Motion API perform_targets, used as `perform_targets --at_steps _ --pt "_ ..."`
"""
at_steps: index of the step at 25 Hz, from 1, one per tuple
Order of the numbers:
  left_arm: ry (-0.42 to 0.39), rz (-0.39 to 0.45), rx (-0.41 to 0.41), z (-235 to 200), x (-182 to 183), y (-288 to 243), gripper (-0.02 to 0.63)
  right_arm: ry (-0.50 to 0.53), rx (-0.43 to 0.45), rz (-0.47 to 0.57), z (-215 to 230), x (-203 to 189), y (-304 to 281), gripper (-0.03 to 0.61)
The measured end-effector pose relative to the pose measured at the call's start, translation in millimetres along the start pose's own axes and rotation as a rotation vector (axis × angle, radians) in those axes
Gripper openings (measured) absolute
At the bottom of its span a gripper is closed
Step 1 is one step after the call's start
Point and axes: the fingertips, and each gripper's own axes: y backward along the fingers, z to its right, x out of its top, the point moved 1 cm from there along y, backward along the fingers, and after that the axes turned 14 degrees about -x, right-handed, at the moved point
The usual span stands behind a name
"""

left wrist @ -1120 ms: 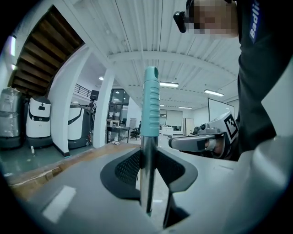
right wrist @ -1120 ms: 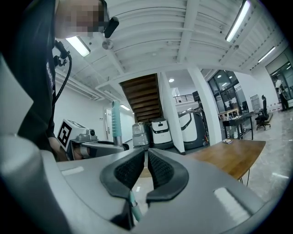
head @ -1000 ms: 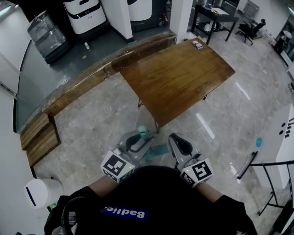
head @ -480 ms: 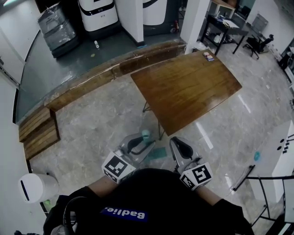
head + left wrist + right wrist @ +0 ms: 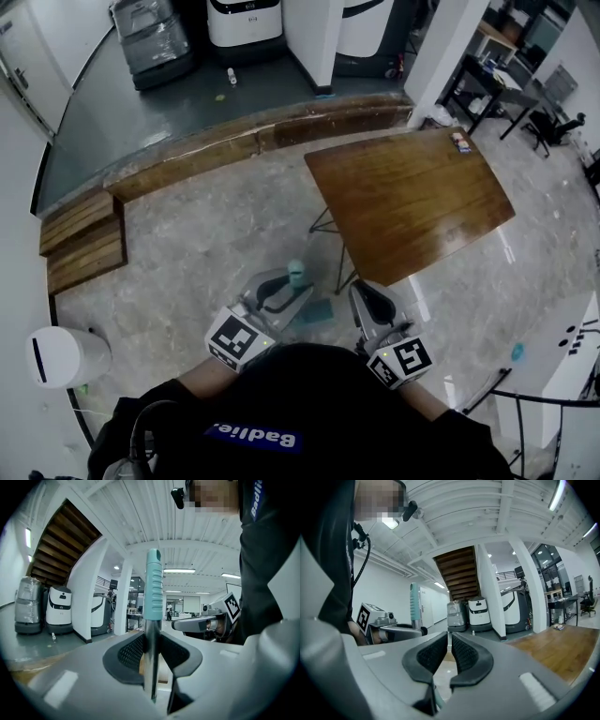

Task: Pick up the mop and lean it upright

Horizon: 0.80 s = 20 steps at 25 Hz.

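Note:
The mop stands upright between my hands. Its teal grip (image 5: 295, 273) and metal pole (image 5: 151, 667) rise through my left gripper (image 5: 286, 283), which is shut on the pole just below the grip (image 5: 153, 585). The teal mop head (image 5: 319, 310) rests on the marble floor between the two grippers. My right gripper (image 5: 364, 292) hangs beside it, a little to the right, touching nothing. Its jaws (image 5: 449, 651) stand almost together, with nothing in the thin slit. In the right gripper view, the grip (image 5: 414, 603) shows at the left above the left gripper (image 5: 393, 630).
A wooden table (image 5: 412, 202) on thin legs stands just ahead to the right. A wooden ledge (image 5: 234, 145) and slatted step (image 5: 84, 244) run across the left. A white bin (image 5: 66, 356) is at near left, and cleaning machines (image 5: 244, 19) and a pillar (image 5: 314, 42) behind.
The view has swung: table, ledge and machines have slid right and down in the head view. Both grippers and the mop keep the same pose.

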Motion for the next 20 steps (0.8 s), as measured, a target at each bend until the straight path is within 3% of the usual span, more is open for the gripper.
perform_targets --at_steps 12,20 --pt "-0.029 0.008 0.066 -87.7 1.6 86.2 0.121 0.022 0.098 -0.042 -97.7 -5.9 -99.7 0.031" --pt "-0.048 -0.001 0.166 -149.5 1.9 118.3 0.121 0.009 0.135 -0.055 -109.1 -7.9 -139.8 0.029"
